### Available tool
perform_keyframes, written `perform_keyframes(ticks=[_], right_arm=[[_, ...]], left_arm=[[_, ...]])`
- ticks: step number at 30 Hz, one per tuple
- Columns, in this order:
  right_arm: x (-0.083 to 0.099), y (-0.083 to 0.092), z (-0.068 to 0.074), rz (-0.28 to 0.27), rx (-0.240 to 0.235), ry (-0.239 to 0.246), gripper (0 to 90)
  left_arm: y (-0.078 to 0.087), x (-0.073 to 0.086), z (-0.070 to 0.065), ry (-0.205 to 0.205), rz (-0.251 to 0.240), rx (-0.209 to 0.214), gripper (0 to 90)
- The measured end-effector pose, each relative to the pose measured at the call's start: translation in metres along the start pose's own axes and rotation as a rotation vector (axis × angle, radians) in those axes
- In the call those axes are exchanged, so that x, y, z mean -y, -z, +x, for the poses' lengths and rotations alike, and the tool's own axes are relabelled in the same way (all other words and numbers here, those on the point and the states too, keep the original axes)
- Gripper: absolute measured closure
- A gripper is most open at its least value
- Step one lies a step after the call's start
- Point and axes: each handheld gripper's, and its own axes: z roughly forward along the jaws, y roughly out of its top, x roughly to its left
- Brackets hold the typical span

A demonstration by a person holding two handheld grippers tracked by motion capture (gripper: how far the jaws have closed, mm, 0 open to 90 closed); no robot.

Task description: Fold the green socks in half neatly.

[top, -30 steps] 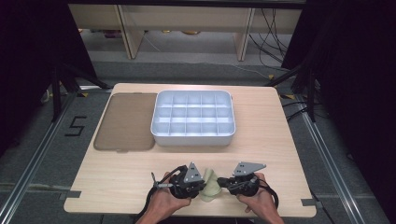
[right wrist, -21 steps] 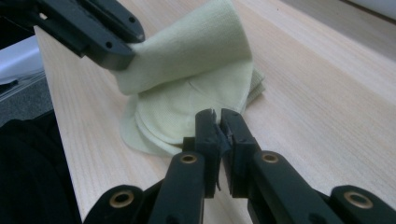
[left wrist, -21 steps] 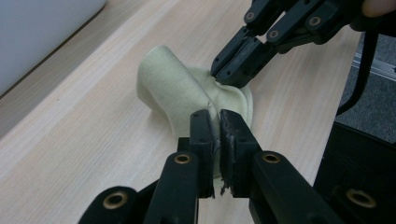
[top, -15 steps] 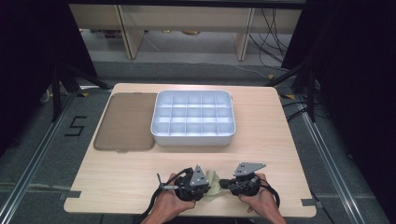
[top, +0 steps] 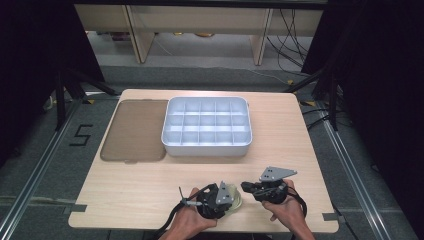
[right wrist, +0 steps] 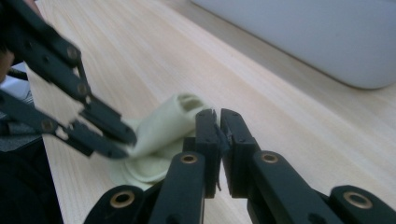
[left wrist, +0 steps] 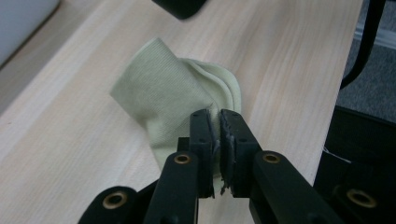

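Lying on the wooden table [top: 150, 185] well in front of the white compartment tray [top: 206, 125], the pale green ribbed sock [left wrist: 168, 98] is folded over, its open cuff tilted upward. The left gripper [left wrist: 219, 122] pinches its soft knit edge; the right gripper [right wrist: 218, 122] is closed just beside it.

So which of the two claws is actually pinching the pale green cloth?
Both are: the left claw is shut on the cloth near its rounded edge, the right claw on its other side, by the rolled-up fold.
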Motion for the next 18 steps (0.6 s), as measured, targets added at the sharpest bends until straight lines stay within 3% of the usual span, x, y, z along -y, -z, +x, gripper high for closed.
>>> perform_keyframes(ticks=[1,2,3,4,5,7,9,10,15,18], right_arm=[[-0.001,0.001,0.001,-0.007,0.003,0.001,86.4],[-0.002,0.002,0.000,-0.013,0.010,0.010,86.4],[-0.002,0.004,0.002,-0.007,0.003,-0.013,86.5],[-0.003,0.004,0.000,-0.018,0.002,0.025,86.5],[-0.004,0.005,0.003,-0.019,0.009,0.009,86.5],[-0.007,0.002,0.007,-0.023,-0.007,0.050,86.5],[-0.008,0.002,0.009,-0.017,-0.008,0.054,86.5],[-0.009,0.001,0.012,-0.010,-0.018,0.061,86.5],[-0.016,-0.009,0.020,-0.012,-0.036,0.091,86.5],[-0.018,-0.015,0.025,0.005,-0.060,0.086,86.6]], left_arm=[[-0.001,0.000,0.000,-0.021,0.010,0.000,83.1],[-0.003,0.000,-0.002,-0.013,0.011,0.003,83.0],[-0.003,-0.001,-0.001,-0.028,0.016,0.001,83.0],[-0.003,-0.001,-0.002,-0.023,0.015,-0.002,83.0],[-0.003,-0.001,-0.002,-0.022,0.018,0.001,83.0],[-0.004,-0.001,0.000,-0.017,0.025,0.001,82.9],[-0.005,0.000,-0.002,-0.003,0.007,0.002,82.9],[-0.005,-0.001,-0.002,-0.025,0.010,-0.003,82.9],[-0.005,0.000,-0.002,-0.024,0.008,-0.004,82.7],[-0.005,0.000,-0.003,0.002,0.004,-0.004,82.6]])
